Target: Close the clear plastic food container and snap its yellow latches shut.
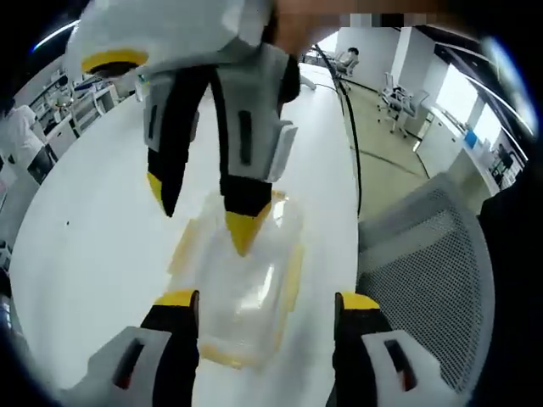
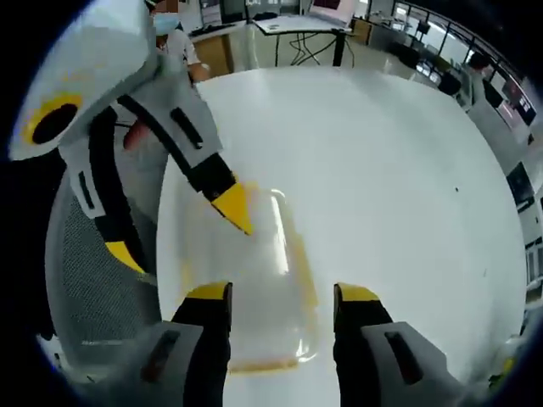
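Observation:
A clear plastic container (image 1: 242,292) with yellow latches (image 1: 293,275) on its sides lies on the white table (image 1: 93,254). My left gripper (image 1: 265,301) is open, its jaws standing either side of the container's near end. My right gripper (image 1: 202,210) comes in from the top, open, with one yellow fingertip (image 1: 242,231) resting on the lid. In the right gripper view the container (image 2: 263,297) lies between the open jaws of the right gripper (image 2: 282,294). The left gripper (image 2: 178,231) reaches in from the left, one fingertip (image 2: 234,209) on the container's far edge. Whether the latches are snapped I cannot tell.
A grey mesh chair (image 1: 433,271) stands close to the table edge, also seen as a mesh chair (image 2: 93,288) at left. A black cable (image 1: 352,144) runs across the table's far side. A person (image 2: 174,38), desks and office chairs are in the background.

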Demonstrator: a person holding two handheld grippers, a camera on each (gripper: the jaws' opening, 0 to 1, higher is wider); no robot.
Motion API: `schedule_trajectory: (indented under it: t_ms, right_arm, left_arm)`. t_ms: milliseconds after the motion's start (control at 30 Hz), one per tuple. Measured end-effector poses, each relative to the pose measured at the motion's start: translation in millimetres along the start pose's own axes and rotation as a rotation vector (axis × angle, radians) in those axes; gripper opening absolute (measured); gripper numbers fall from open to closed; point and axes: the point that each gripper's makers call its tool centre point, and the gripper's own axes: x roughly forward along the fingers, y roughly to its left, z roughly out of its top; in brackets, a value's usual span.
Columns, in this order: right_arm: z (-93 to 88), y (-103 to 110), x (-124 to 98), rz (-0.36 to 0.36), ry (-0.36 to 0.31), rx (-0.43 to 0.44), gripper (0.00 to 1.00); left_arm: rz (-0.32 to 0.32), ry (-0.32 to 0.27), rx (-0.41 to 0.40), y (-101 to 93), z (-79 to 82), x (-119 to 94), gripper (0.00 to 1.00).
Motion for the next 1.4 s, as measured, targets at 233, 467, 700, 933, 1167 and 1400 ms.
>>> schedule_trajectory:
  t_ms: [233,467,700,933,1167,1400]
  right_arm:
    - [-6.8,15.1,1.6,0.050,-0.010,-0.028,0.66]
    - [-8.6,26.7,5.5,0.061,0.012,-0.139,0.80]
    - [-18.6,30.5,8.7,0.059,0.051,-0.202,0.87]
    - [-31.2,29.8,13.5,0.036,0.087,-0.244,0.87]
    - [-42.9,27.1,16.0,-0.008,0.129,-0.248,0.84]
    - [-44.6,26.3,16.5,-0.013,0.119,-0.225,0.83]
  left_arm:
    - [-0.006,0.029,0.006,7.2,-5.7,1.5,0.65]
    - [0.012,0.070,0.057,8.7,-12.8,6.7,0.74]
    - [0.026,0.110,0.120,12.3,-15.8,11.1,0.82]
    - [0.042,0.184,0.175,19.9,-23.3,16.9,0.83]
    - [0.041,0.215,0.220,25.4,-23.5,19.9,0.81]
    - [0.026,0.247,0.231,26.5,-26.6,24.9,0.79]
